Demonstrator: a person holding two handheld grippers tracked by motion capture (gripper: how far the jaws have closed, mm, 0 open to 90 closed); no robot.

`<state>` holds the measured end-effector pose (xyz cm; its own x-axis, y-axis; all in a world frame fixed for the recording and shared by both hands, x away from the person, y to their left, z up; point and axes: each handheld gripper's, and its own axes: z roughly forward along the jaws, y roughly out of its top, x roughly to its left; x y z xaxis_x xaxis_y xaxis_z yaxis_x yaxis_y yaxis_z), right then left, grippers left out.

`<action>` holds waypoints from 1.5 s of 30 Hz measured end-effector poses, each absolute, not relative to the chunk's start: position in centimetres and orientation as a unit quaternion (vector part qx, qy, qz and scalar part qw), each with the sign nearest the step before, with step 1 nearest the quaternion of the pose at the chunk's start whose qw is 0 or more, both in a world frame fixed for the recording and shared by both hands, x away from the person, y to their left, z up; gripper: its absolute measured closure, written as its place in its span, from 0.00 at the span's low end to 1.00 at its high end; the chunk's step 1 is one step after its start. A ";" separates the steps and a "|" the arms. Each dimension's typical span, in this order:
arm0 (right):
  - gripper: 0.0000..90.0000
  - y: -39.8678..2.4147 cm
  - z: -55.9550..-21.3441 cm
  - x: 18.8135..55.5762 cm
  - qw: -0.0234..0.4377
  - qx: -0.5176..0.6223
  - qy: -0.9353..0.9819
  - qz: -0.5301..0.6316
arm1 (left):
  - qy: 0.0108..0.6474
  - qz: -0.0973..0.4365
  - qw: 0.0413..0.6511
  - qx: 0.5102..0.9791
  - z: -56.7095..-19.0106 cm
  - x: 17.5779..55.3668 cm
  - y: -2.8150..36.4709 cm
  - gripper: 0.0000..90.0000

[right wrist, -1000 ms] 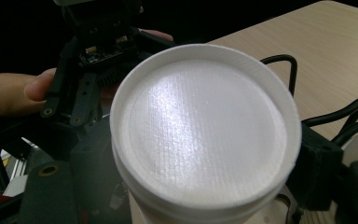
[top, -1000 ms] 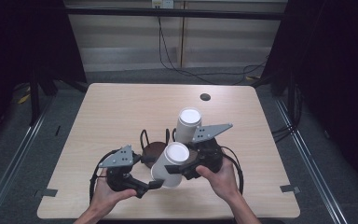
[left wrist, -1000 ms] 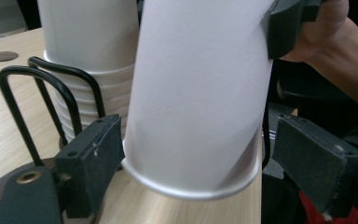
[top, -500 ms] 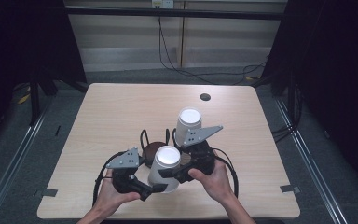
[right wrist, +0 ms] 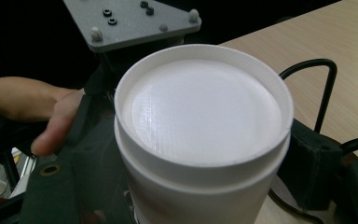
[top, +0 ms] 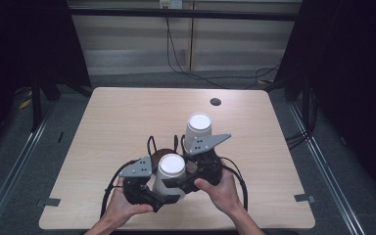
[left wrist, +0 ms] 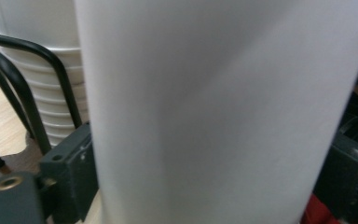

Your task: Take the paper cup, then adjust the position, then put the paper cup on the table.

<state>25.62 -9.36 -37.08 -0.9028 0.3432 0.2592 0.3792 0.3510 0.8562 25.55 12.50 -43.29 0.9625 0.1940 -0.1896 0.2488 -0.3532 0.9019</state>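
While held, white cup [top: 169, 171] probably between claws

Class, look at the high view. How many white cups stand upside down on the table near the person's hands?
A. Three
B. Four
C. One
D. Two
D. Two upturned white cups show: the near cup between the two hands, and the far cup just beyond it, each with its flat base facing up.
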 end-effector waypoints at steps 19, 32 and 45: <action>0.25 -9.5 -38.0 26.4 0.052 -0.229 -0.823 -0.517 | 0.126 -0.031 0.500 0.856 -43.2 25.8 13.1 0.20; 0.17 -10.2 -37.9 26.1 0.051 -0.213 -0.827 -0.517 | 0.128 -0.032 0.478 0.868 -42.7 25.9 13.7 0.21; 0.17 -11.7 -38.0 26.0 0.043 -0.202 -0.852 -0.481 | 0.138 -0.006 0.425 0.894 -42.4 26.4 14.4 0.21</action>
<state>26.04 -11.67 -38.00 -0.9150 0.3027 0.2667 0.3848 0.4556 0.8027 26.43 14.41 -42.38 0.9616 0.2422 -0.1293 0.2532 -0.6003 0.7587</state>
